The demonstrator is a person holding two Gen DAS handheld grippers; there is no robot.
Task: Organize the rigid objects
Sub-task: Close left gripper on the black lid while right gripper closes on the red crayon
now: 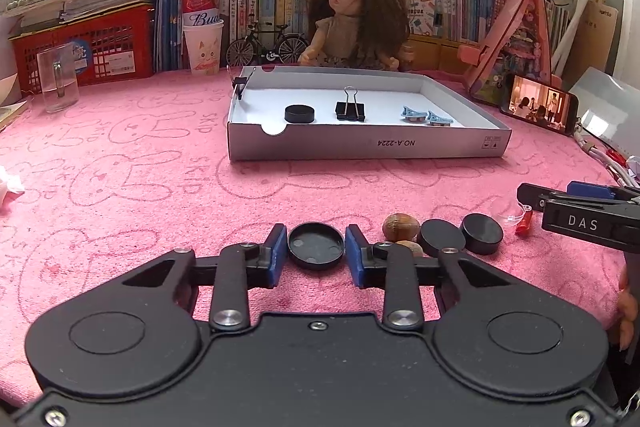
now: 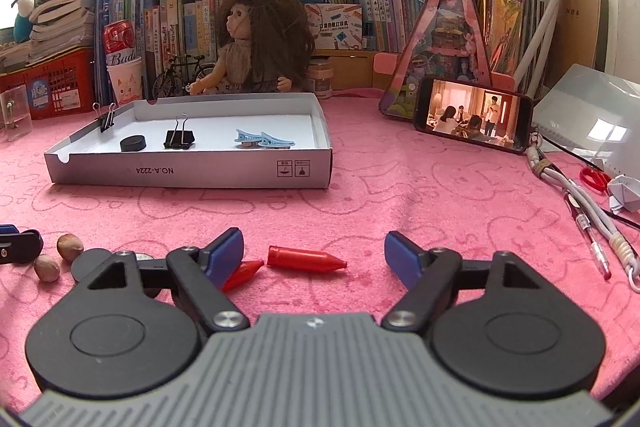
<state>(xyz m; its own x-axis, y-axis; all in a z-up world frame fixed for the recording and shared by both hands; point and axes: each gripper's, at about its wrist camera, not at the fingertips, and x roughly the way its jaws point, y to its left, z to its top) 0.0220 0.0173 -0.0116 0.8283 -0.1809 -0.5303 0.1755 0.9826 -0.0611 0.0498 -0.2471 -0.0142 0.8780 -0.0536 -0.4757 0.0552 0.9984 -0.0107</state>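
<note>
In the left wrist view my left gripper is shut on a round black cap that lies hollow side up on the pink cloth. Two more black discs and two nuts lie just to its right. My right gripper stands open around a red pen cap, and its pads are clear of it. A second red cap lies partly under its left finger. The white box tray holds a black disc, a black binder clip and two blue clips.
Another binder clip grips the tray's left wall. A phone playing video leans at the right. Pens, a cable and red scissors lie at the right edge. A clear glass stands at the left, and a doll and books behind the tray.
</note>
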